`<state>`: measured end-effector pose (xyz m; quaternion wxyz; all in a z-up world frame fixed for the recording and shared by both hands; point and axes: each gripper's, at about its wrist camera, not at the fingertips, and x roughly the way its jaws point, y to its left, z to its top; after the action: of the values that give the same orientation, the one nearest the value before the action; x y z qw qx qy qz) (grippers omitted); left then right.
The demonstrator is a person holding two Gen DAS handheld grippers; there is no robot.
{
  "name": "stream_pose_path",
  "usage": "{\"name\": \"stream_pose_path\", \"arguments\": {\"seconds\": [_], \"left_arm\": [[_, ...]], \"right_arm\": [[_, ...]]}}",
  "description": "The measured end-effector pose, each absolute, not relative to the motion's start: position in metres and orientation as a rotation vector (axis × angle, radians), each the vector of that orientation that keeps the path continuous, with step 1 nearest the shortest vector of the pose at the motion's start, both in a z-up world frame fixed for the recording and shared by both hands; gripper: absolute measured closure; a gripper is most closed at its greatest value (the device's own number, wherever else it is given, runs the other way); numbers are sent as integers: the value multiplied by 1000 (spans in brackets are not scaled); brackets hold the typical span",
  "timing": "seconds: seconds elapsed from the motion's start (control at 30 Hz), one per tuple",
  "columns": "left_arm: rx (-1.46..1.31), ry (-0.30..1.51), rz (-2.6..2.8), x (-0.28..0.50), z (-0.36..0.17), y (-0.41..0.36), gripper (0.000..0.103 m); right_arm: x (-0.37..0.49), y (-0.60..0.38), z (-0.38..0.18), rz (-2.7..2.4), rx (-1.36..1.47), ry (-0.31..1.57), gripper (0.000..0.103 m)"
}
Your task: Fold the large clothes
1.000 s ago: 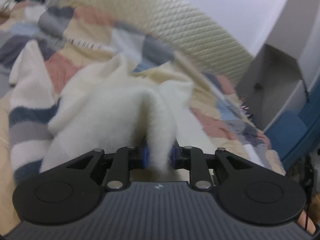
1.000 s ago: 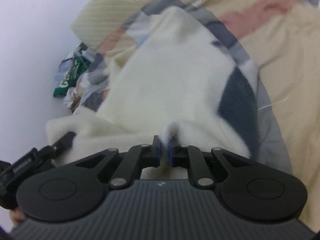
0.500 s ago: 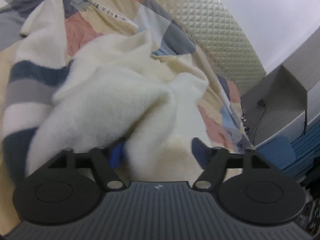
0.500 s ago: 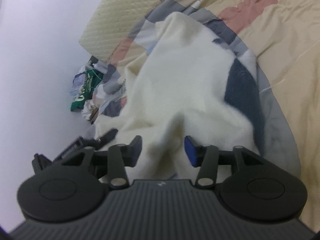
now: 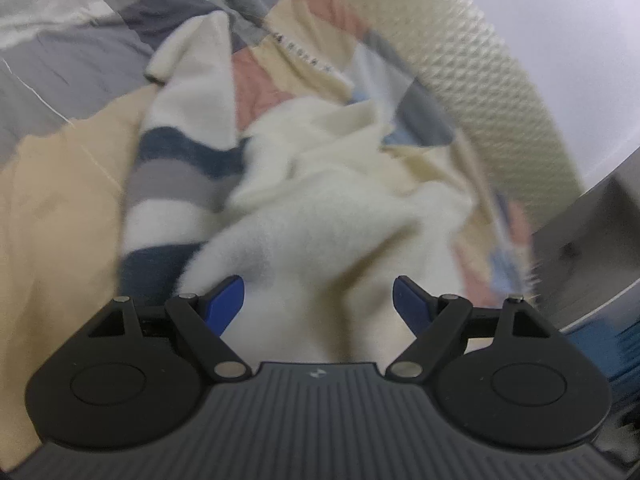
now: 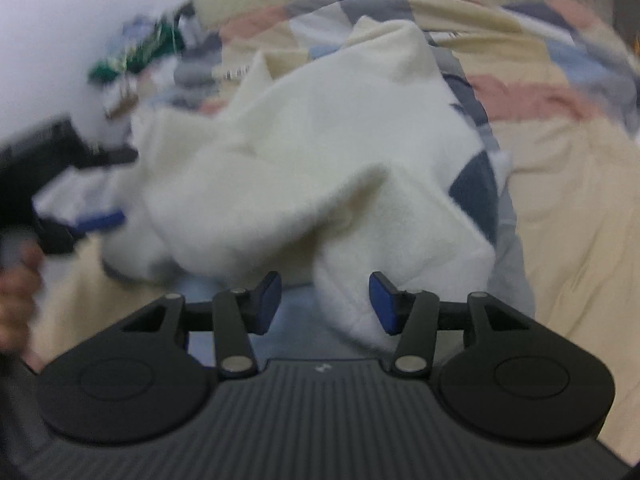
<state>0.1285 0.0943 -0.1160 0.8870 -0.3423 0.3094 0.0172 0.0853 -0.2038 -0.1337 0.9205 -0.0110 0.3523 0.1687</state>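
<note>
Left wrist: my left gripper [image 5: 318, 300] has just opened, jaws apart around a fold of cream fleece [image 5: 320, 216], blue-grey striped, crumpled on the bed [image 5: 52, 208] | Right wrist: my right gripper [image 6: 323, 300] apart, just narrowing slightly, fleece corner between, unpinched.

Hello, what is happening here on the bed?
A person with a gripper in each hand is folding a cream fleece garment with blue and grey stripes on a patchwork bedspread. The left gripper and right gripper have just opened and let go; the fleece lies bunched between their spread jaws, not yet neatly folded.
</note>
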Motion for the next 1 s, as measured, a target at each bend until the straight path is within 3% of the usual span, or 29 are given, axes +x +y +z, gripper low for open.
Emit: {"name": "stream_pose_path", "arguments": {"seconds": [0.07,0.1,0.2,0.27,0.43,0.63,0.8,1.0], "left_arm": [[-622,644,76,129,-116,87,18],[-591,642,89,129,-116,84,18],[-580,640,90,128,-117,86,18],[-632,630,81,126,-119,93,18],[-779,601,56,126,-123,109,18],[-752,598,39,133,-122,104,18],[-691,648,34,151,-132,92,18],[-553,750,56,183,-153,73,18]], "right_arm": [[91,-198,-145,319,-110,737,55],[94,-197,-149,305,-138,743,67],[98,-205,-144,282,-125,736,83],[94,-217,-128,272,-65,704,87],[78,-256,-83,204,16,566,88],[86,-309,-56,97,102,479,89],[110,-351,-69,71,243,574,88],[148,-360,-124,20,285,792,88]]}}
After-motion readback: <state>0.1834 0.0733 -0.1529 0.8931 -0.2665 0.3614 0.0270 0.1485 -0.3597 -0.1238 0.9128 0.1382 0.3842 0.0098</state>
